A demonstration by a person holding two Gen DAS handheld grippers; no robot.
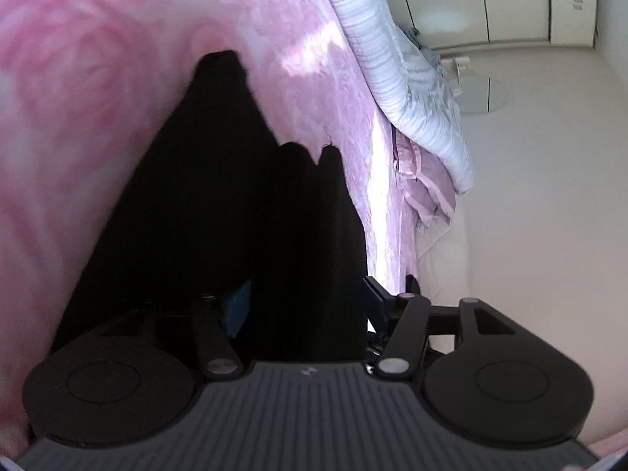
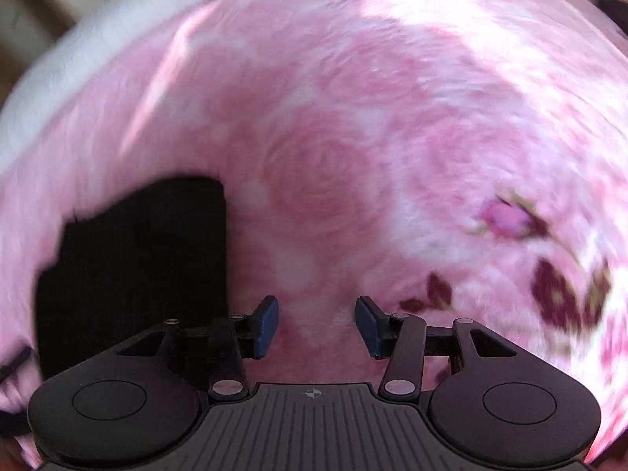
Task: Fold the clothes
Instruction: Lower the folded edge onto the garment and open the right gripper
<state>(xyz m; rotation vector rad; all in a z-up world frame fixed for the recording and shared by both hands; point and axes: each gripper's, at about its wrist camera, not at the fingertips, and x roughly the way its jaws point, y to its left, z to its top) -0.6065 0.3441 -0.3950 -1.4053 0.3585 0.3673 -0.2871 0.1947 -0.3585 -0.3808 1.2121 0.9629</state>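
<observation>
A black garment (image 1: 219, 212) lies partly folded on a pink rose-patterned blanket (image 1: 78, 78) covering the bed, between folds. The right gripper (image 2: 316, 324) hangs beside it, jaws spread and empty. The left gripper (image 1: 310, 306) sits over the cloth, jaws apart, apparently pinching nothing; next comes catching an edge for another fold.

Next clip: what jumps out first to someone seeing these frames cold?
A black garment lying on a pink rose-patterned blanket, filling the left wrist view. In the right wrist view the right claw stands open over bare blanket, the garment off to its left. A grey-white striped quilt lies along the blanket's far edge.
</observation>
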